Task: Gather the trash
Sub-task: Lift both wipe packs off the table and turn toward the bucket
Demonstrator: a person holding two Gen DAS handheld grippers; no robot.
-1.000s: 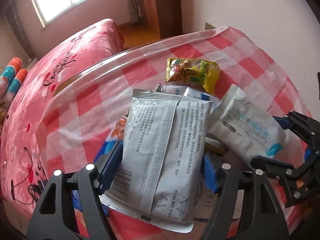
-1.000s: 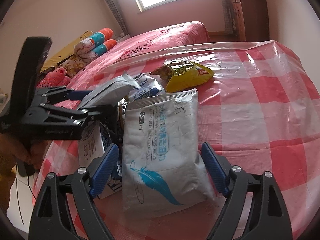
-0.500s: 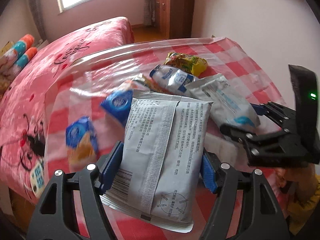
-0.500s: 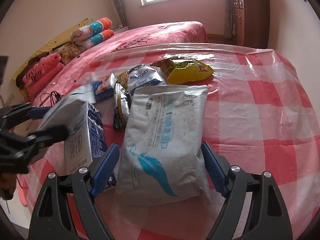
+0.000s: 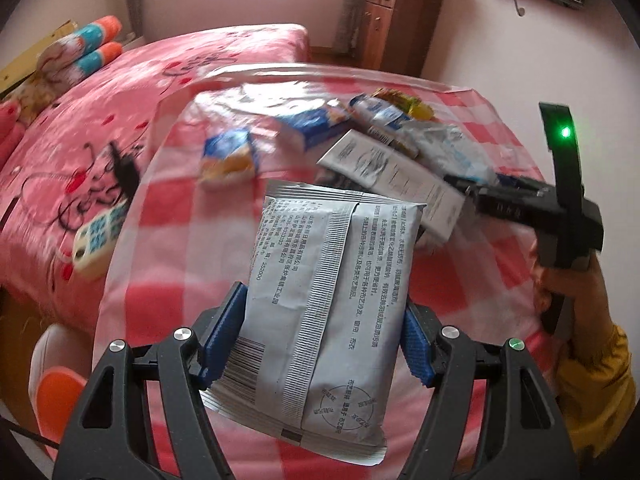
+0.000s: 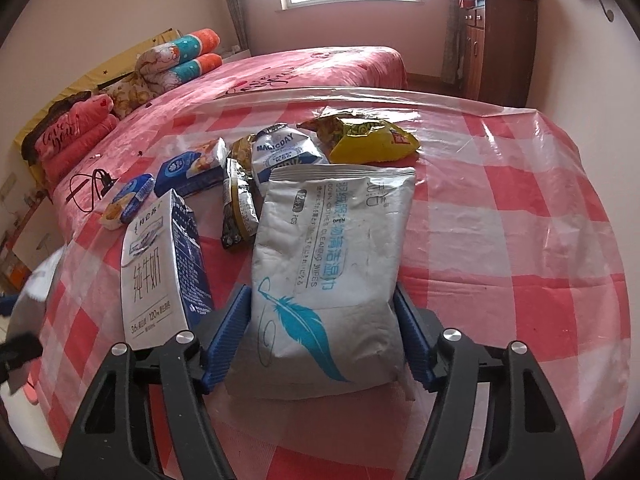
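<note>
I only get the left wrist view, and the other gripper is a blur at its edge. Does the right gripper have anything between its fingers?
Observer: Yes. The right gripper has a grey wipes pack with a blue feather print between its pads. Its jaws are closing on the pack.
Operator: Is that pack off the table?
Observer: No, it appears to lie flat on the checked tablecloth.
Operator: Is anything crowding the grip?
Observer: A milk carton sits close beside the gripper's left finger. I cannot tell whether they touch.
</note>
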